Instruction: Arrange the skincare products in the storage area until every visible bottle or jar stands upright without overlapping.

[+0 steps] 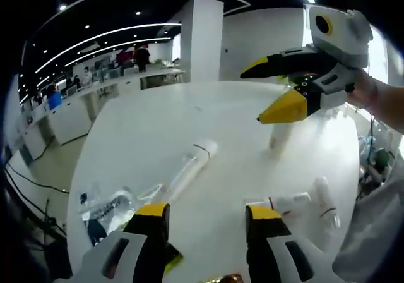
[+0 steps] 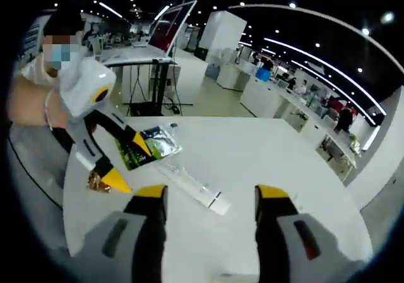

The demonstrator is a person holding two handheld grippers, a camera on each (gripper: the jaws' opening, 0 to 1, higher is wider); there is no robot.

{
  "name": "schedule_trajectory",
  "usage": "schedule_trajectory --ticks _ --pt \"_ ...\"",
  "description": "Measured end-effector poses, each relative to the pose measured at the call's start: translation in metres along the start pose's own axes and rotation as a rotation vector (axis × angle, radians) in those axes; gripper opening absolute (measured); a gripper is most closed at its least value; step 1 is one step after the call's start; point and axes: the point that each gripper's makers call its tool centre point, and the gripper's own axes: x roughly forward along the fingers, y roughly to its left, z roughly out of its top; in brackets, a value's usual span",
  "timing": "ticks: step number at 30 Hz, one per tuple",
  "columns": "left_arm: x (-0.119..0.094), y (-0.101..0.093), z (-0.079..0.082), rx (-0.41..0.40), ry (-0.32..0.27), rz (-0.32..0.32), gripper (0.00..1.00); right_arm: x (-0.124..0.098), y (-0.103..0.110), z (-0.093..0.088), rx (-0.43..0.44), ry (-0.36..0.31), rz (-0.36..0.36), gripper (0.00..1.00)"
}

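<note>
A long white tube (image 1: pixel 189 166) lies flat on the round white table (image 1: pixel 158 119), just ahead of my open left gripper (image 1: pixel 207 211). In the right gripper view the same tube (image 2: pixel 192 187) lies between my open right gripper (image 2: pixel 210 192) and the left gripper (image 2: pixel 136 169), which comes in from the left. A small white bottle (image 1: pixel 276 136) stands upright under the right gripper (image 1: pixel 251 96), whose jaws hang apart above it with nothing between them. Two more white bottles (image 1: pixel 287 202) (image 1: pixel 325 201) lie on their sides at the right.
A clear plastic pouch with sachets (image 1: pixel 104 210) lies at the table's left edge, also seen as a green and silver pouch (image 2: pixel 148 145). A small gold item (image 2: pixel 95 180) sits by the left gripper's lower jaw. A person's hand (image 1: pixel 369 93) holds the right gripper. Desks stand beyond the table.
</note>
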Motion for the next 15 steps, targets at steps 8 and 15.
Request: schedule_trajectory --ticks 8,15 --pt "-0.002 -0.005 0.001 0.009 0.012 -0.018 0.51 0.036 -0.018 0.011 -0.064 0.052 0.081 0.56" --pt "-0.005 -0.009 0.007 0.029 -0.006 -0.028 0.52 0.067 -0.017 0.001 -0.146 0.156 0.232 0.58"
